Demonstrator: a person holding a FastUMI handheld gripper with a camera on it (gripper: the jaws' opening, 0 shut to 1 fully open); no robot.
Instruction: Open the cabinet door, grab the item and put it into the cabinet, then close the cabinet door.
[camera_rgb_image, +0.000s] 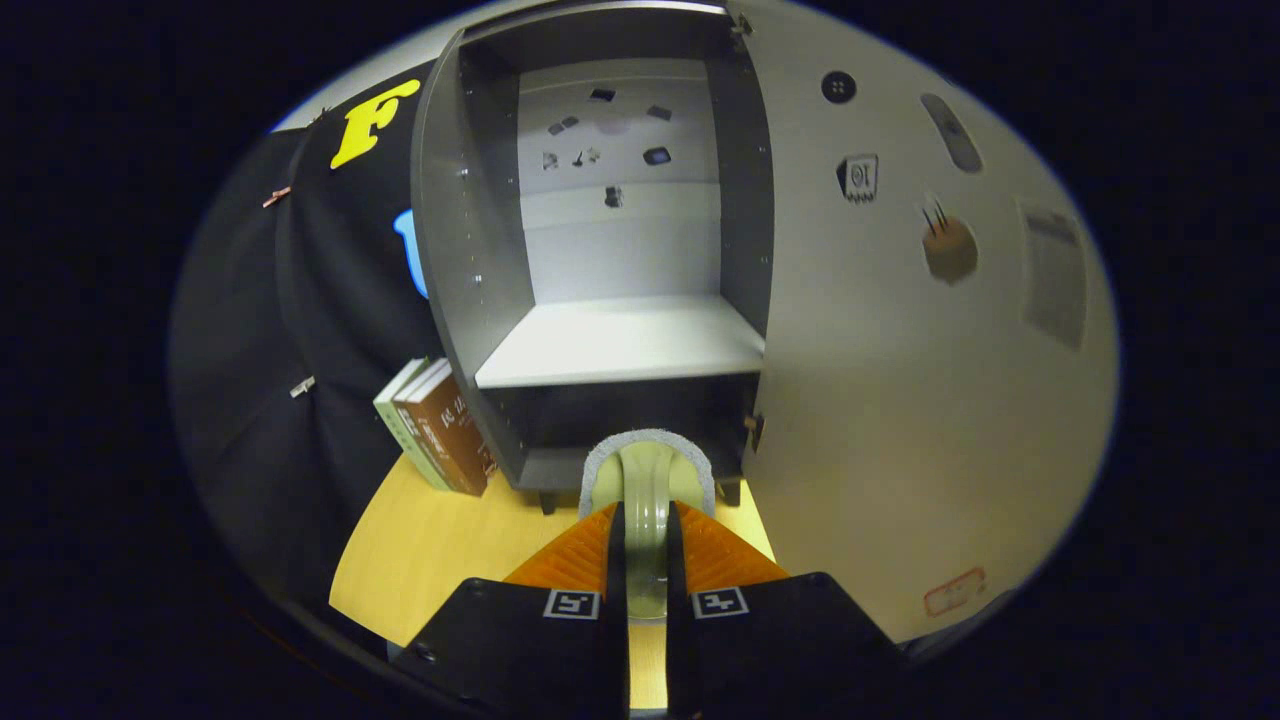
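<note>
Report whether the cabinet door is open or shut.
Open: the door is swung wide, baring the cabinet's shelf. The gripper is shut on the item.

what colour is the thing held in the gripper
Pale green with a grey edge, held between the gripper fingers; seen in the gripper view.

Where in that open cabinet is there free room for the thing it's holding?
The tool, shut on the pale green item, faces the cabinet. Its white shelf between the grey side walls lies bare. The dark lower compartment looks tighter. Left of the cabinet, books crowd the tabletop.

Non-task items, gripper view
Two upright books (440, 425) at lower left on yellow wooden tabletop (440, 560); black booth cloth (330, 300) behind, left.
</note>
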